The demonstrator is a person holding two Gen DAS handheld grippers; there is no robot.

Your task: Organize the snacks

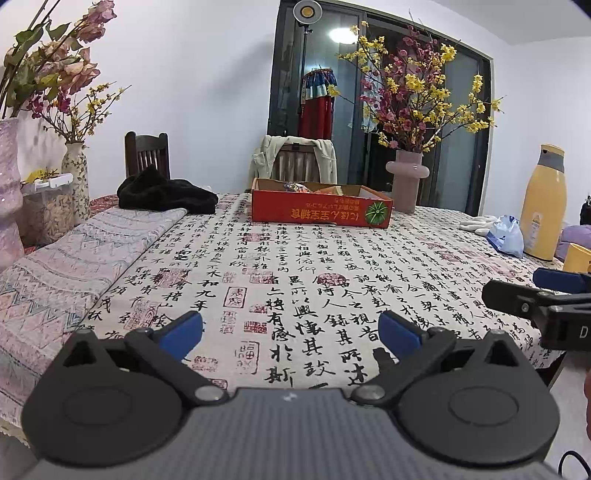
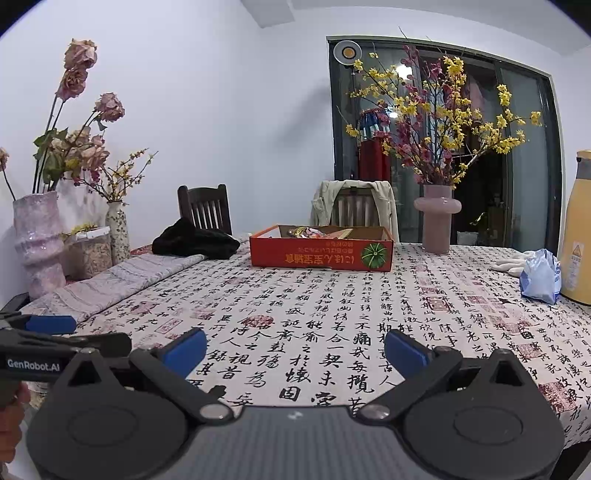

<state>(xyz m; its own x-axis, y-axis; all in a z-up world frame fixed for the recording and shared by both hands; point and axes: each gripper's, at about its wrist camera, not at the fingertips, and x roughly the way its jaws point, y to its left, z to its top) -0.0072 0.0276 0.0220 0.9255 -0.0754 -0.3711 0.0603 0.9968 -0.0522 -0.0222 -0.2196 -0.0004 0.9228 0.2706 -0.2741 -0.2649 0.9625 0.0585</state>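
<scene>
A calligraphy-print tablecloth [image 2: 332,314] fills the lower frame. The red cardboard box [image 2: 320,254] sits at centre, well beyond both tools, with wrapped snacks [image 2: 314,232] inside — probably light, crinkly and slippery, best pinched at a wrapper edge. The left gripper [image 1: 290,334] and right gripper [image 2: 294,350] are both spread wide, empty.

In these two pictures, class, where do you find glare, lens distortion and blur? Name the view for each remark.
Left wrist view: a ceiling light glares in the dark glass door; the door frame bows, the corners darken; the vase at the left edge is soft. Right wrist view: the round lamp shines bright; the table edge curves; the red box stays sharp.
</scene>
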